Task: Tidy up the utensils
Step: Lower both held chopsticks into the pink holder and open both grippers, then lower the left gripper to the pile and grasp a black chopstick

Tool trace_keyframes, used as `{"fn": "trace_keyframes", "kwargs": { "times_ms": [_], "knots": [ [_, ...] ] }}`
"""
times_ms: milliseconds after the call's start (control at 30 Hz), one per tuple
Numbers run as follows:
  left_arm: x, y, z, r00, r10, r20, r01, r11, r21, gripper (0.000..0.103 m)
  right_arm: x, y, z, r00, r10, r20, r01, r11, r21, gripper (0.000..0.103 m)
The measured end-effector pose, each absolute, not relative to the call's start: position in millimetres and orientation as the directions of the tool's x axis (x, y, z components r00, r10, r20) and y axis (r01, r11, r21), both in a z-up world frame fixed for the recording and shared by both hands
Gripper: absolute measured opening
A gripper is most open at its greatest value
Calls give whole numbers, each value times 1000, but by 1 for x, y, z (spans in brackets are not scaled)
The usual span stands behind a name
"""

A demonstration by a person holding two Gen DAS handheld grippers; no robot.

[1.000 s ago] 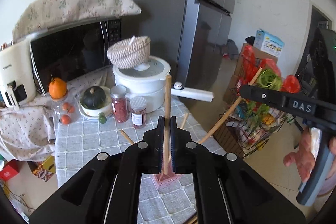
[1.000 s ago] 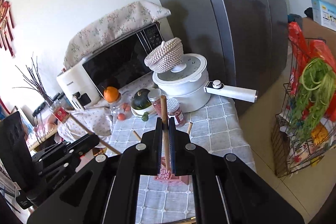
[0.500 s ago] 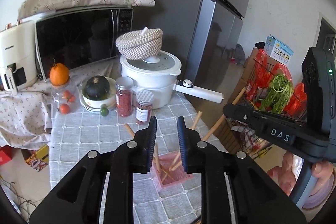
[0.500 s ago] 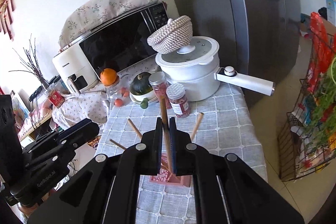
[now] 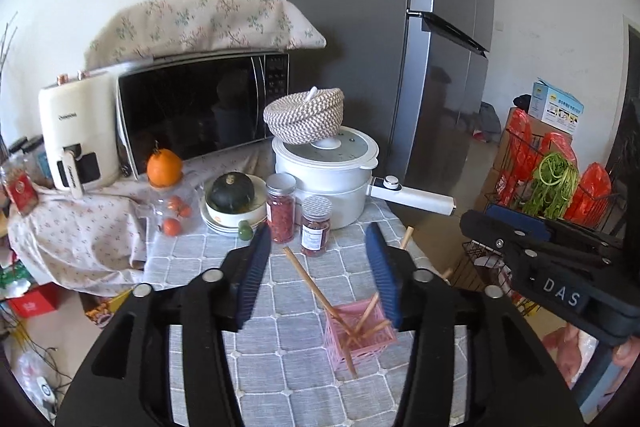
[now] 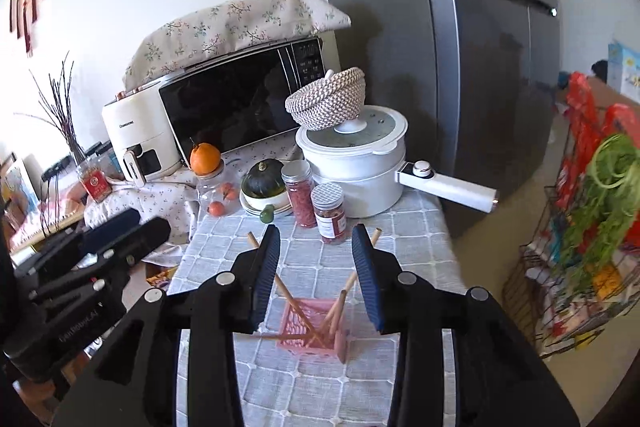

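A small pink slotted holder (image 5: 360,335) (image 6: 310,327) stands on the grey checked tablecloth (image 5: 280,379). Several wooden chopsticks (image 5: 310,283) (image 6: 344,291) stand in it, leaning outward in different directions. My left gripper (image 5: 318,275) is open and empty, above and just behind the holder. My right gripper (image 6: 318,273) is open and empty, directly above the holder. The right gripper's body also shows in the left wrist view (image 5: 560,279), and the left gripper's body in the right wrist view (image 6: 72,283).
Behind the holder stand two spice jars (image 5: 298,217), a white pot with a long handle (image 5: 332,175), a woven basket (image 5: 306,117), a bowl with a squash (image 5: 232,199), a microwave (image 5: 200,111) and a fridge (image 5: 380,27). A wire rack of vegetables (image 6: 592,227) stands on the floor at right.
Both grippers held a chopstick upright over the holder. The left opened first, then the right; both chopsticks now stand in the holder. Both grippers have drawn back and up, jaws wide.
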State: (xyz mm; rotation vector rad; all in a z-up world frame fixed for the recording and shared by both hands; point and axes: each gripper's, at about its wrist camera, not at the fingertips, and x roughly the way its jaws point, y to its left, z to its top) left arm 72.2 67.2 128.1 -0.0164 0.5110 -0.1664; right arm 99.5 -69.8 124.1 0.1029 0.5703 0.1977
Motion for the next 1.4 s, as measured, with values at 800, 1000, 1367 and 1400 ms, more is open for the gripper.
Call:
{"fn": "trace_keyframes", "kwargs": {
  "times_ms": [800,1000,1367,1400],
  "knots": [
    [-21,35,111,878,-42,-476,73,996,47,96,5,-119,92,832,-30,-553,117,986,122,97],
    [-24,25,88,828,-51,-558,116,990,81,96,-12,-136,61,781,-19,-624,141,979,148,97],
    [-13,-12,2,628,-46,-777,305,933,191,96,-34,-184,-24,595,106,-796,260,913,315,97],
    [-11,-16,-5,592,-61,-804,337,924,179,96,-35,-188,-30,579,127,-805,271,901,338,97]
  ]
}}
